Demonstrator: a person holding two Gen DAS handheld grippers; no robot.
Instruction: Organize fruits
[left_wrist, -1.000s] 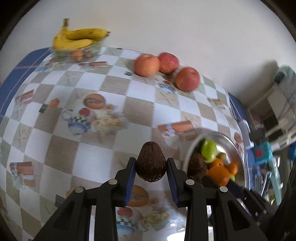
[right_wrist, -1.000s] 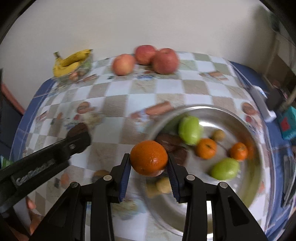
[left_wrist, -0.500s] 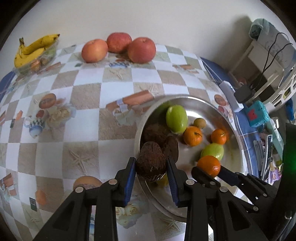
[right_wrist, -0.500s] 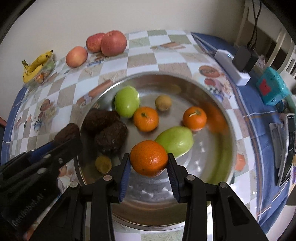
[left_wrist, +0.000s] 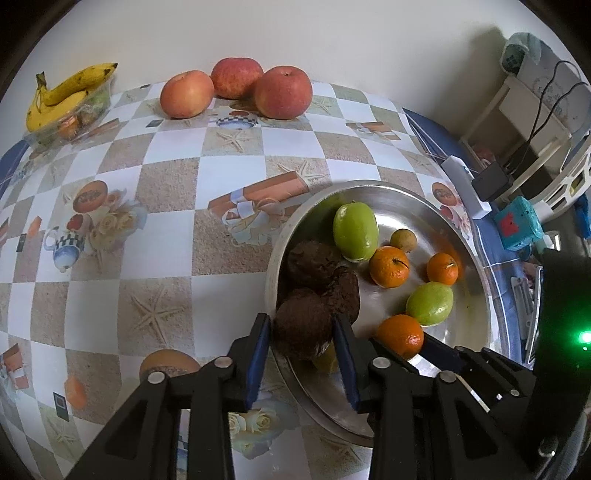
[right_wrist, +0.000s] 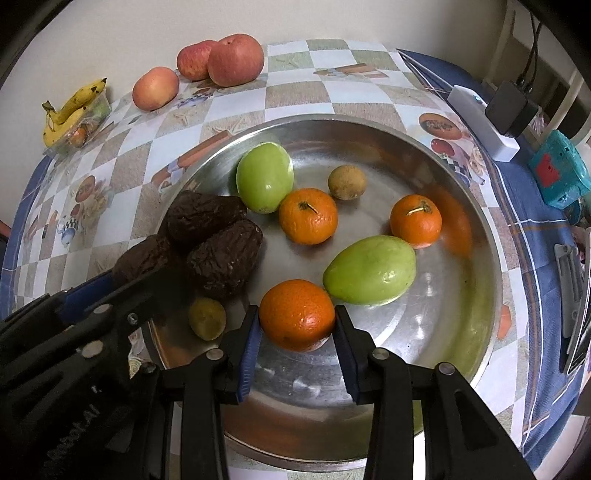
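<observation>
A checkered, picture-printed tablecloth (left_wrist: 166, 291) covers a table set against a pale wall, with three apples (left_wrist: 236, 88) and a banana bunch (left_wrist: 62, 98) along the far edge. Over the steel bowl (right_wrist: 480, 314), the left gripper (left_wrist: 302, 341) clamps a dark wrinkled fruit (left_wrist: 301, 325) at the bowl's near-left rim, while the right gripper (right_wrist: 297, 326) grips an orange (right_wrist: 297, 314) above the bowl's near side, beside a green fruit (right_wrist: 369, 271).
</observation>
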